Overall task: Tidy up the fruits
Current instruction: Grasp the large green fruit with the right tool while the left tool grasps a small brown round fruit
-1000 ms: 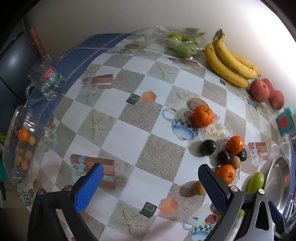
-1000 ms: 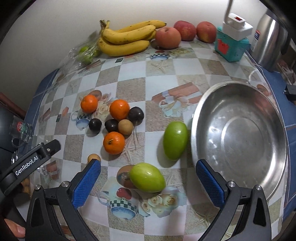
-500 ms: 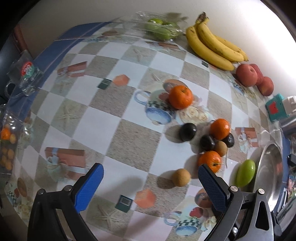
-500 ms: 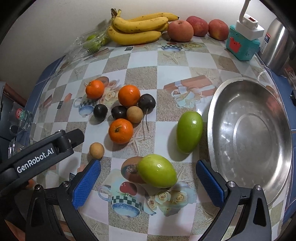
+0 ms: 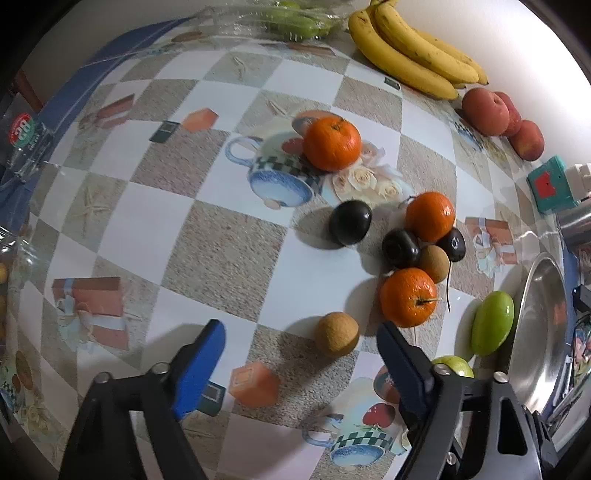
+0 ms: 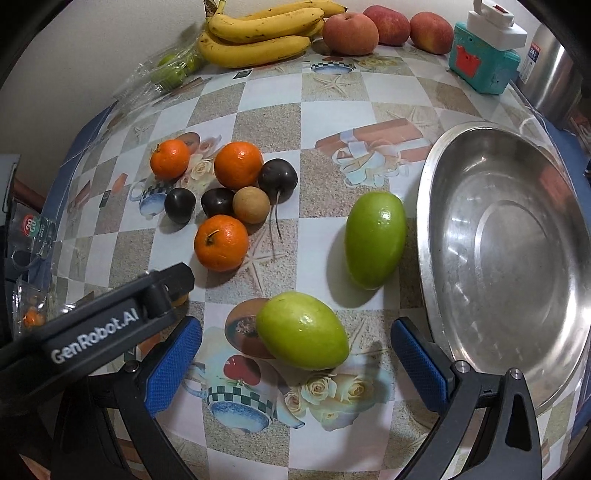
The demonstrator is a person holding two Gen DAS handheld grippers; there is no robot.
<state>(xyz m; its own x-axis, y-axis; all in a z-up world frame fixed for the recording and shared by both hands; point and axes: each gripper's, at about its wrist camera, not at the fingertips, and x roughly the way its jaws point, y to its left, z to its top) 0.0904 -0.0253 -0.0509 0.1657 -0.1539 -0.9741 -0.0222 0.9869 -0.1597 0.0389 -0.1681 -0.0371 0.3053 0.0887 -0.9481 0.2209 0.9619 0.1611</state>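
Tongs both wide, holding nothing: right tongs (image 6: 295,363) near glossy green oval fruit (image 6: 303,330); left tongs (image 5: 301,363) near round tan fruit (image 5: 337,334).

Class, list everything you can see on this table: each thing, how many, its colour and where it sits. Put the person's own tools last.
Bananas: one bunch, yellow, back wall.
Apples: three, red, beside bananas.
Oranges: three, orange, centre.
Plums: three, dark, among oranges.
Brown fruits: two, tan, centre and near left gripper.
Green fruits: two, green, beside bowl.
Bowl: one, steel, right.
Box: one, teal, back right.
Left gripper: blue fingers, open.
Right gripper: blue fingers, open.
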